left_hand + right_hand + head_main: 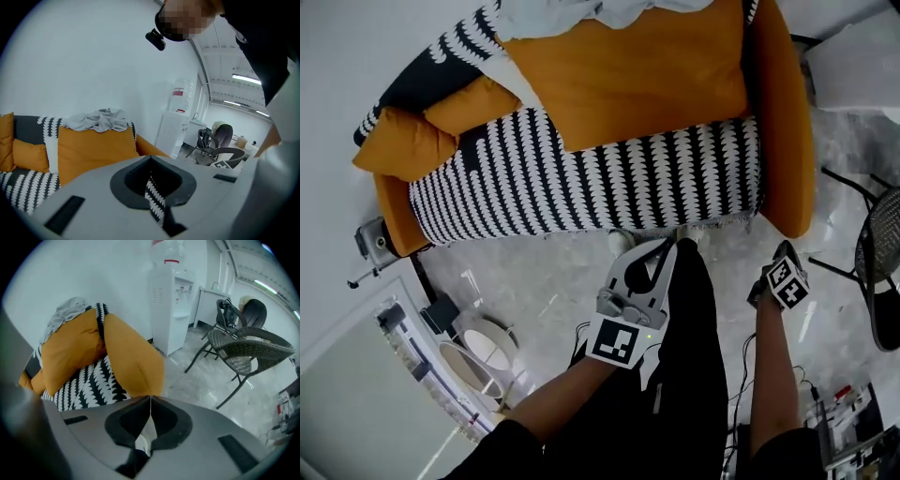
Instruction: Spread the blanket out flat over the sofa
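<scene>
The black-and-white patterned blanket (581,178) lies over the seat of the orange sofa (787,122) and hangs down its front. A second patterned stretch drapes the back at the left. In the head view my left gripper (666,246) hovers in front of the sofa, above the person's legs and near the blanket's lower hem. Its jaws meet, and I see nothing held. My right gripper (783,251) hangs further right over the floor, also shut and empty. In the left gripper view the left gripper (150,158) faces the blanket (18,187). The right gripper (150,398) points at the sofa's arm (133,362) and the blanket (93,383).
A crumpled grey cloth (581,14) lies on the sofa back. Orange cushions (403,141) sit at the left end. A dark mesh chair (881,272) stands to the right, and a white water dispenser (171,305) by the wall. A round device (483,347) and cables lie on the floor.
</scene>
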{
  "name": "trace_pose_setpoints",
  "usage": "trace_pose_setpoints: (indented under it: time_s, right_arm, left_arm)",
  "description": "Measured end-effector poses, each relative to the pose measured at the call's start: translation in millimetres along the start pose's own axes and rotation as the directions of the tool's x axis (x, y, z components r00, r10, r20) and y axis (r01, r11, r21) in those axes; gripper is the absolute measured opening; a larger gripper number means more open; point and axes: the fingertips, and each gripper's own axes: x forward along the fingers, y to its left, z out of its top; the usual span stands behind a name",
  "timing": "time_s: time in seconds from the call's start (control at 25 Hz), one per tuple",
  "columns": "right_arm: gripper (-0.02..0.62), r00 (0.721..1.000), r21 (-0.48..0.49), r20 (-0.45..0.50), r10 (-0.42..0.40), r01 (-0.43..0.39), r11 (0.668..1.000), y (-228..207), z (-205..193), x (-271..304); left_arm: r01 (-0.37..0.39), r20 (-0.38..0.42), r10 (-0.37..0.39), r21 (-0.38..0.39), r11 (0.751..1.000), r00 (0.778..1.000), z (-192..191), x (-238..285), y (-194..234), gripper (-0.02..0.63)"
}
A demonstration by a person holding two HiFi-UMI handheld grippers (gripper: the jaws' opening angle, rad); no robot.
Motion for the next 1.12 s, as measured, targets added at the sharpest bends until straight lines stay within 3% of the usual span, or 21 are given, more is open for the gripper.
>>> trace_pose_setpoints:
  time_s: [0.12, 0.32, 0.4, 0.52, 0.64, 0.72, 0.8, 0.92, 1.0, 1.12]
  right_arm:
    - [0.040, 1.000, 0.038, 0.012, 0.018, -0.018, 0.999, 0.2, -2.6, -0.7]
    - [0.041, 0.988, -0.112, -0.004, 0.155, -0.154, 0.982, 58.3, -12.2, 0.9]
    - [0.051, 0.974, -0.195, -0.007, 0.224, -0.221, 0.955, 90.2, -15.8, 5.6]
    - [0.123, 0.948, -0.315, -0.044, 0.314, -0.312, 0.896, 136.5, -25.9, 21.4]
    - [0.138, 0.939, -0.423, -0.084, 0.333, -0.336, 0.841, 171.6, -30.8, 50.8]
    - [0.138, 0.945, -0.472, -0.095, 0.314, -0.320, 0.821, 179.6, -27.1, 75.6]
    - [0.138, 0.955, -0.480, -0.141, 0.260, -0.295, 0.826, 170.0, -30.5, 102.9]
    - [0.141, 0.974, -0.449, -0.216, 0.073, -0.165, 0.878, 125.3, -41.0, 127.9]
    - [0.155, 0.982, -0.411, -0.185, -0.023, -0.056, 0.910, 105.1, -36.7, 124.5]
    - [0.167, 0.987, -0.327, -0.144, -0.076, 0.025, 0.945, 103.1, -38.5, 126.6]
  left_arm:
    - [0.014, -0.008, -0.014, 0.011, 1.000, 1.000, 1.1, 4.2, -3.9, 0.012]
    - [0.003, -0.010, -0.003, 0.009, 1.000, 1.000, -2.2, 8.9, 3.3, 0.012]
    - [-0.011, -0.009, 0.011, -0.007, 1.000, 1.000, -7.4, 9.4, 5.8, 0.012]
    - [-0.034, -0.009, 0.034, -0.039, 0.999, 0.999, -17.3, 5.3, 6.7, 0.012]
    - [-0.053, -0.029, 0.051, -0.048, 0.997, 0.998, -30.4, -1.5, 11.4, 0.012]
    - [-0.058, -0.040, 0.056, -0.046, 0.997, 0.998, -36.9, -4.6, 15.1, 0.012]
    - [-0.060, -0.038, 0.058, -0.042, 0.997, 0.998, -42.1, -6.1, 17.8, 0.012]
    - [-0.084, -0.038, 0.081, -0.062, 0.995, 0.996, -52.6, -8.0, 19.8, 0.012]
    - [-0.100, -0.051, 0.096, -0.080, 0.992, 0.994, -61.0, -9.4, 23.6, 0.012]
    - [-0.099, -0.057, 0.094, -0.090, 0.991, 0.994, -67.7, -7.7, 40.4, 0.012]
